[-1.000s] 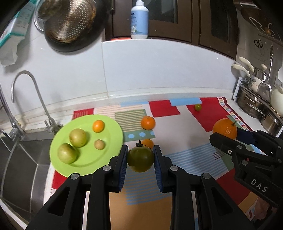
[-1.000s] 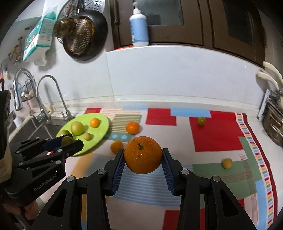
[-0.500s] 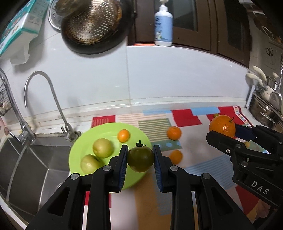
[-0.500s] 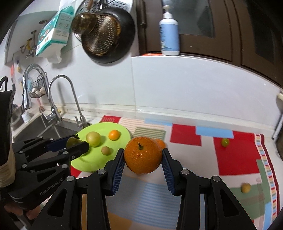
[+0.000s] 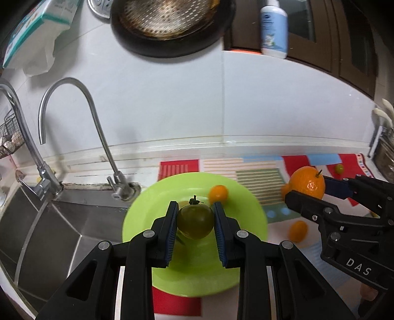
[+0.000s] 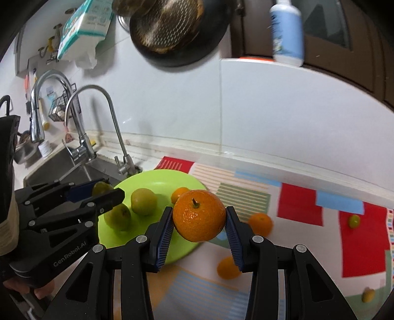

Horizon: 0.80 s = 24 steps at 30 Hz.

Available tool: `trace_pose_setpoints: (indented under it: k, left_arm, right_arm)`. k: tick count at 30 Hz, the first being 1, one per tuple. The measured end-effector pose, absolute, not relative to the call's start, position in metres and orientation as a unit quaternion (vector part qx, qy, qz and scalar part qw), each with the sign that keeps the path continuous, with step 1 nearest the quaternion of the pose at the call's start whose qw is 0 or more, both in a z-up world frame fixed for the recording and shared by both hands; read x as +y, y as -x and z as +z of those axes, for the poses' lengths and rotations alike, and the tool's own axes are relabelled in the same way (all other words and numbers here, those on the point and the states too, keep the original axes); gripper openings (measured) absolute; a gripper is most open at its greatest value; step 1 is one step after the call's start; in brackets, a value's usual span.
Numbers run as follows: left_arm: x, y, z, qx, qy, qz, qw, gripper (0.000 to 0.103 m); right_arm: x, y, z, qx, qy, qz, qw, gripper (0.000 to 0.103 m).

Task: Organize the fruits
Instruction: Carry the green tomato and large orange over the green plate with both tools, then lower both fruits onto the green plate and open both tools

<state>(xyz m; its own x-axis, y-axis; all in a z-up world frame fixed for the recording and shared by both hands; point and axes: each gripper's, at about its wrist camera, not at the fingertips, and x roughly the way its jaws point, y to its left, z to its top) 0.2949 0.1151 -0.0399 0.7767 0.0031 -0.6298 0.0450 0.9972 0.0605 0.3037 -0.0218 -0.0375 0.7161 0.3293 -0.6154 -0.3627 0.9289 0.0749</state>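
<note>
My left gripper [image 5: 195, 220] is shut on a dark green round fruit [image 5: 195, 222] and holds it above the lime green plate [image 5: 248, 209]. My right gripper [image 6: 199, 220] is shut on a large orange [image 6: 199, 215] and holds it over the plate's right edge [image 6: 152, 181]. The plate holds two pale green fruits [image 6: 143, 201] and a small orange [image 6: 179, 193]. Two small oranges [image 6: 260, 222] lie loose on the mat just right of the plate. A small green fruit [image 6: 353, 220] and a yellowish one [image 6: 368, 295] lie far right.
A steel sink [image 5: 37, 229] with two taps [image 5: 98, 128] lies left of the plate. A patterned mat [image 6: 300, 204] covers the counter. A pan [image 5: 170, 22] hangs on the white wall above. A soap bottle [image 5: 273, 27] stands on a ledge.
Both grippers have moved left toward the plate, each still holding its fruit. The left one is now over the plate, the right one at its right edge.
</note>
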Motion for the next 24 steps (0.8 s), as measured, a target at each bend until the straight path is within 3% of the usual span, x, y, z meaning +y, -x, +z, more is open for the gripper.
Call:
trace_pose_setpoints:
  k: [24]
  left_arm:
    - [0.14, -0.386, -0.086, 0.384, -0.039, -0.029, 0.922, 0.029]
  right_arm:
    - [0.024, -0.376, -0.095, 0.391, 0.031, 0.215, 0.894, 0.043]
